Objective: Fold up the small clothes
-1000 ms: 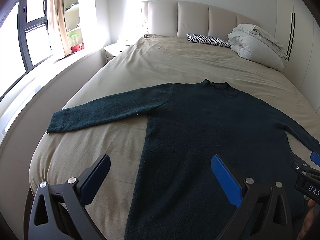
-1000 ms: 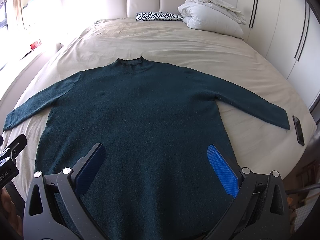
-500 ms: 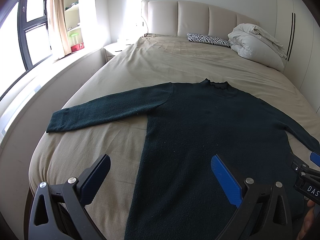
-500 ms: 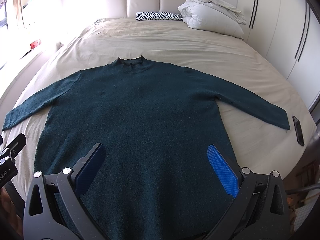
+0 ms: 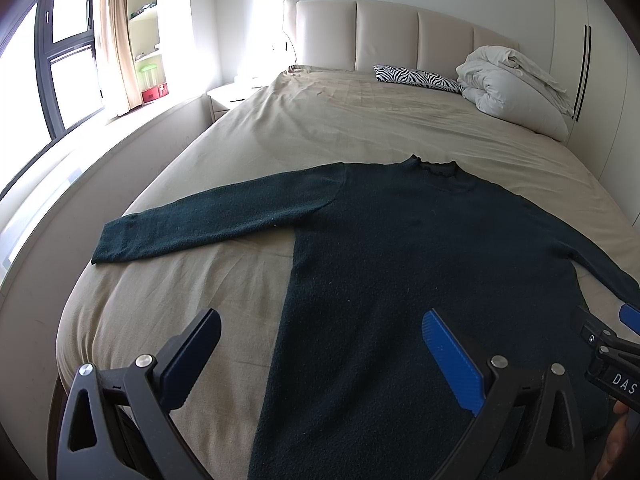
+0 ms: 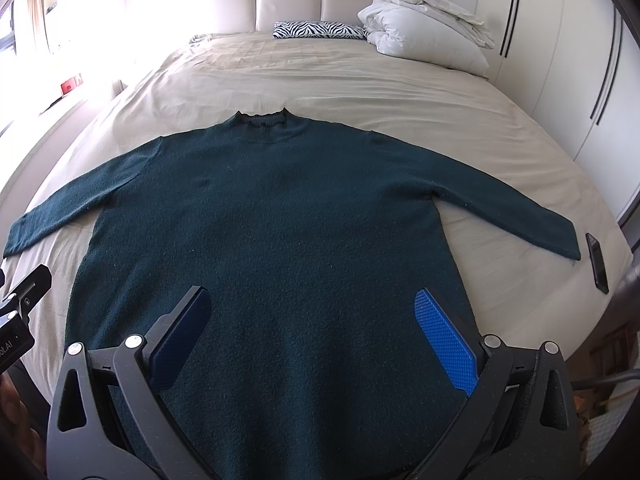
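A dark green long-sleeved sweater (image 6: 280, 232) lies flat on the beige bed (image 6: 360, 80), collar toward the headboard, both sleeves spread out sideways. In the left wrist view the sweater (image 5: 420, 260) fills the right half, its left sleeve (image 5: 208, 220) stretched toward the bed's left edge. My left gripper (image 5: 320, 344) hovers open over the sweater's lower left side edge. Over the lower body of the sweater my right gripper (image 6: 310, 326) stands open too, nothing between its fingers. The hem is hidden below both views.
A dark phone (image 6: 597, 264) lies on the bed just past the right sleeve cuff. A white duvet bundle (image 6: 428, 36) and a zebra pillow (image 6: 318, 30) sit by the headboard. Wardrobe doors (image 6: 580, 60) stand on the right, a window ledge (image 5: 80, 152) on the left.
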Motion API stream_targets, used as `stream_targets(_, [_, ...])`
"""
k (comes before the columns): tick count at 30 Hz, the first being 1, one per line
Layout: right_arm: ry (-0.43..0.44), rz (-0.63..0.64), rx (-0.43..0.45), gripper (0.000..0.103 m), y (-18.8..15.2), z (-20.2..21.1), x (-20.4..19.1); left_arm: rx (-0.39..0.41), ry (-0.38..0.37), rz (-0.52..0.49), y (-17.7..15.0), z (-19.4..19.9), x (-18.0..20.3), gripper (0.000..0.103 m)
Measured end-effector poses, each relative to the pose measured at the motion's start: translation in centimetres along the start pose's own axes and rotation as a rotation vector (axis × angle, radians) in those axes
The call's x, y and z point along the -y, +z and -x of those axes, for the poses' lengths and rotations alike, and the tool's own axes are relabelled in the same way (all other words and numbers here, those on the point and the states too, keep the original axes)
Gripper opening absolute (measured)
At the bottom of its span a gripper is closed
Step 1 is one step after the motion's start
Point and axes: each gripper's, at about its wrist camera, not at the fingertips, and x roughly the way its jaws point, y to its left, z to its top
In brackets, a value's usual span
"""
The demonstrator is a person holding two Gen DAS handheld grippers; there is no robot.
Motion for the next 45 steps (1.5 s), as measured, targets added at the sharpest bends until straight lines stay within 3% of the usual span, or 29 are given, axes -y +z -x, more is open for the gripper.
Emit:
stream_targets(36, [0.003, 0.003, -0.033, 0.103, -0.3, -1.4, 0.0, -0.019, -0.019, 0.007, -1.5, -1.0, 0.8, 0.103])
stream_targets(45, [0.017, -0.021, -0.062, 0.103, -0.3, -2.7, 1.1, -0.033, -0.033, -0.040, -1.9, -2.5, 2.0, 0.103])
